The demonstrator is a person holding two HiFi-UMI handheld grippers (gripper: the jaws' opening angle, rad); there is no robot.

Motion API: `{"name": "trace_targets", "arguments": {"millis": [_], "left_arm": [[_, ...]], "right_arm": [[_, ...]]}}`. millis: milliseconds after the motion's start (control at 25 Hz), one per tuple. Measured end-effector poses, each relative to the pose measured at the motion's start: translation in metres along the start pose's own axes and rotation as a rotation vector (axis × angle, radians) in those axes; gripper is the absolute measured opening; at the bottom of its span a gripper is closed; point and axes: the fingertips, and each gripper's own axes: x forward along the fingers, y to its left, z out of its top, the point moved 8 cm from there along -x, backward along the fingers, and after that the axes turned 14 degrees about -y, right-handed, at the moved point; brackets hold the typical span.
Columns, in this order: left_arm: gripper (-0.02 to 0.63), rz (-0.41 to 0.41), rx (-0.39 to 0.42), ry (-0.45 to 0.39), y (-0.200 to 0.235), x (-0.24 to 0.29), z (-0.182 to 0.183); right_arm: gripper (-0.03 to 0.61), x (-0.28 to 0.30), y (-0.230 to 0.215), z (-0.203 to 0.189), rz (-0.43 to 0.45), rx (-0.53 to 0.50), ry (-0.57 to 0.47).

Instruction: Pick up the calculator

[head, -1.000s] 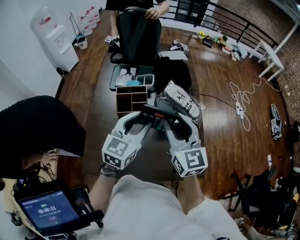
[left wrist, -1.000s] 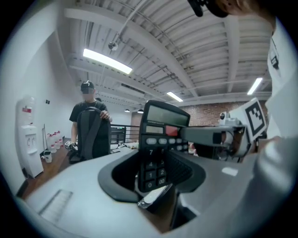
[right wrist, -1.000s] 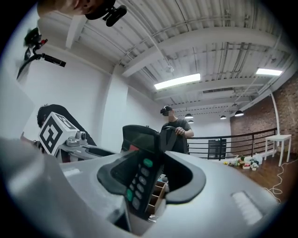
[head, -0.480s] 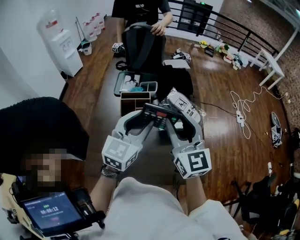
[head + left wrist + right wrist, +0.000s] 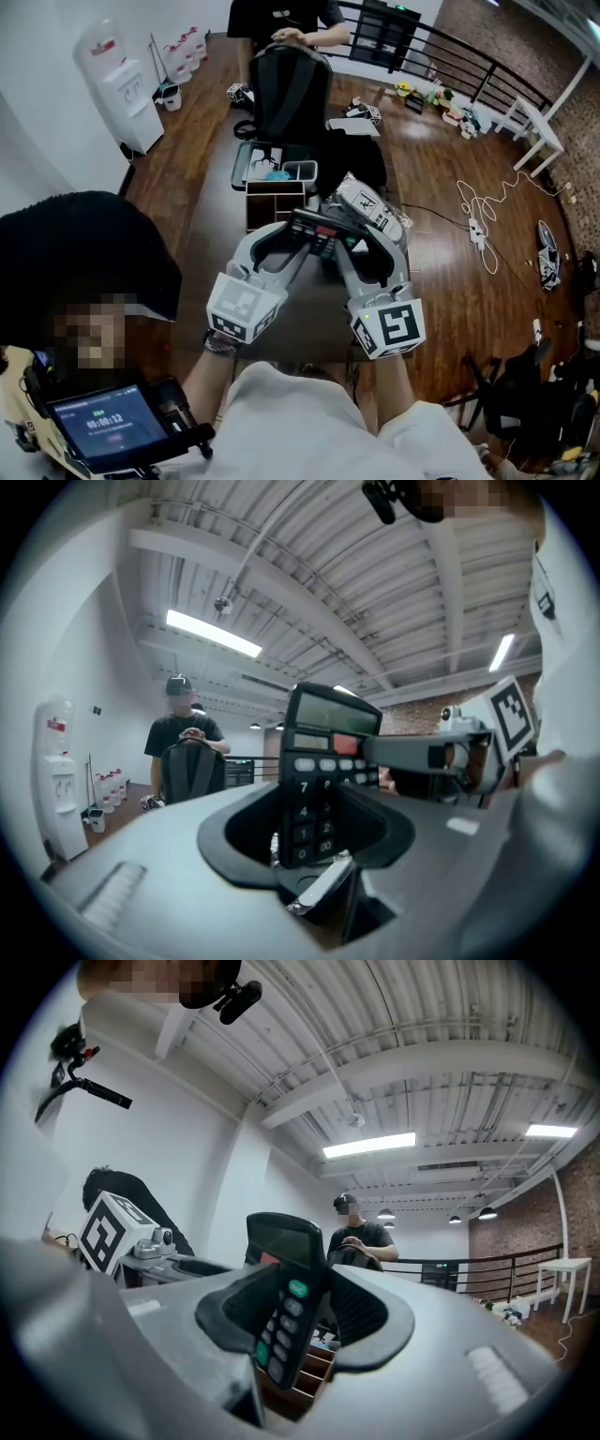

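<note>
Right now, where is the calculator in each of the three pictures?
Head view: the calculator is in the middle, held up.
Left gripper view: the calculator is in the centre, upright between the jaws, keys facing the camera.
Right gripper view: the calculator is in the centre between the jaws, seen nearly edge-on.
Shared landmark: the standing person at the top; left of it; right of it.
</note>
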Motion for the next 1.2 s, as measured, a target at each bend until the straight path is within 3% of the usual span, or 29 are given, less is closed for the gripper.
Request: {"name": "trace_targets", "arguments": {"millis": [360,640,1200], "left_arm": [[0.186,-0.015,-0.02,0.005,-0.02,-0.037,0.004],[0.185,0.013,0.002,0.008,-0.065,-0.064,0.009],[0.186,0.072,0.003,0.044,-0.234,-0.125,0.007]], "right_arm": [[0.169,-0.029,0.032,0.01,-0.02,0.0,0.007],[0.169,-0.075,0.042,0.022,0.003,0.02,-0.01],[0.17,-0.242,0.05,0.059,0.034,0.064,0.003]]}}
